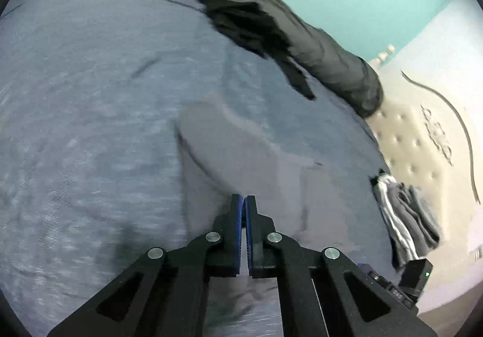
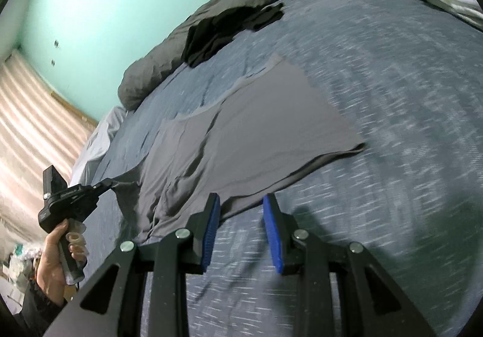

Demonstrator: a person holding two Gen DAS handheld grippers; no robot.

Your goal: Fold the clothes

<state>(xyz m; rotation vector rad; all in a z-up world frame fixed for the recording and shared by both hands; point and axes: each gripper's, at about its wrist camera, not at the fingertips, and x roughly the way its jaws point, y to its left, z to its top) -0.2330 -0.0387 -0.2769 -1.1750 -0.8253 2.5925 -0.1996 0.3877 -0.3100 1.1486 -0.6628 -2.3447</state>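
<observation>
While the grey shirt [image 2: 241, 137] lies spread on the blue bedspread [image 2: 377, 95], the left gripper [image 1: 244, 201] pinches its corner and the right gripper [image 2: 241, 201] hovers spread at its hem; motion blur smears the weave.

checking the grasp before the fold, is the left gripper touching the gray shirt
Touching. The right wrist view shows the left gripper pinching the gray shirt at its edge, fabric pulled taut to it; the left wrist view shows it shut.
</observation>
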